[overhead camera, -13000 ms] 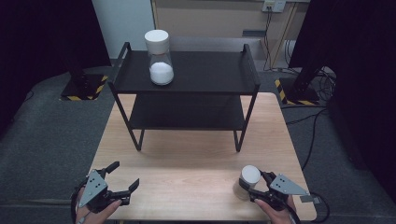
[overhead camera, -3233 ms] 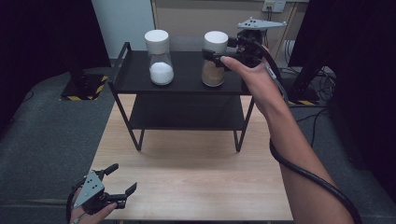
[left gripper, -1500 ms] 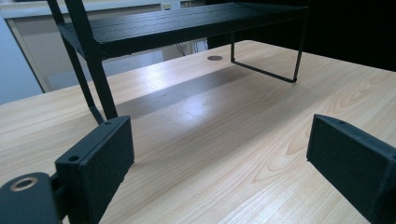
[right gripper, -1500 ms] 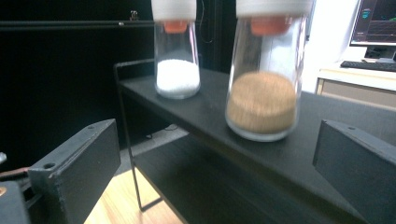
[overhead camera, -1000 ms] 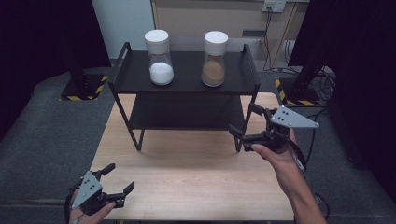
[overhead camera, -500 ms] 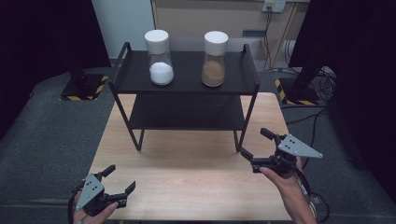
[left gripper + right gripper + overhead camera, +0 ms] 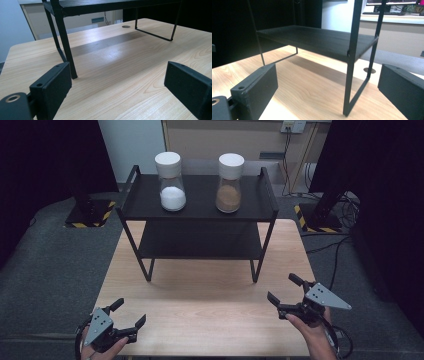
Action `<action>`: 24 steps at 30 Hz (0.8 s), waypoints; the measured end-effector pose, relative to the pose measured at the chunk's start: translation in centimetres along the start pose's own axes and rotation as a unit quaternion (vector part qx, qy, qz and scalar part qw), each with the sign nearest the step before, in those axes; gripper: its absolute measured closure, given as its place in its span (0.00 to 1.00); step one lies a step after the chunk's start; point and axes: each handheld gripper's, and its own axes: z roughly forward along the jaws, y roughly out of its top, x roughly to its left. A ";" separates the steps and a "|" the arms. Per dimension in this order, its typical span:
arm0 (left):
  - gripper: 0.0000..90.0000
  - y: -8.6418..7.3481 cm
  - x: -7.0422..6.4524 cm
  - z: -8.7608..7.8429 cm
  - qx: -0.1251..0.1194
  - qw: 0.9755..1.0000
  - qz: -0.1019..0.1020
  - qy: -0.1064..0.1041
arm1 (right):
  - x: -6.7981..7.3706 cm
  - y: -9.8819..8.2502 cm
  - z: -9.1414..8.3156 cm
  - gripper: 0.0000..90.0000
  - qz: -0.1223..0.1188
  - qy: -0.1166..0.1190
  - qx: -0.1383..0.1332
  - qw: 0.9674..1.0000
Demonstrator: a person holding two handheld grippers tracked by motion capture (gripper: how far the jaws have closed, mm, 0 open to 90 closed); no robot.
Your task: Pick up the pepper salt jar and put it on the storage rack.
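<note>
While both jars already stand on the top shelf of the black rack (image 7: 200, 202), we judge the step in hand to be bringing our right gripper (image 7: 286, 296) back to rest at the near edge of the table (image 7: 210, 295), and doing that well means lowering it gently, keeping it clear of the rack's front right leg, and settling it opposite our left gripper (image 7: 131, 314) so both hands sit ready. Our right tongs stand wide with nothing between them; in the right gripper view we see bare wood and the rack's leg between the two black pads. Our left tongs are likewise wide and hold nothing, resting near the table's front left corner, well apart from the rack. The jar of brown powder (image 7: 229, 190), which we take as the work's thing, stands upright on the right half of the top shelf, beside but apart from the jar of white powder (image 7: 171, 188) on the left half. It is a clear glass jar with a broad white lid, narrowing below the lid and widening toward its base, filled with brown powder only in its lower part. The lower shelf looks bare.
</note>
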 end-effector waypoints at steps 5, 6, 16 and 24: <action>0.07 -0.2 -0.1 -0.1 -0.001 1.000 -0.002 0.003 | 0.3 -1.6 -0.7 0.04 0.004 -0.008 0.002 1.000; 0.07 -0.2 -0.1 -0.1 -0.001 1.000 -0.003 0.004 | 0.3 -1.8 -0.8 0.04 0.003 -0.010 0.001 1.000; 0.07 -0.3 -0.7 0.1 -0.001 1.000 -0.003 0.008 | 0.8 -4.2 -1.5 0.04 0.006 -0.023 -0.001 1.000; 0.07 -0.4 -1.1 -0.1 -0.007 1.000 0.002 0.016 | 1.5 -6.4 -1.6 0.04 0.020 -0.030 -0.005 0.999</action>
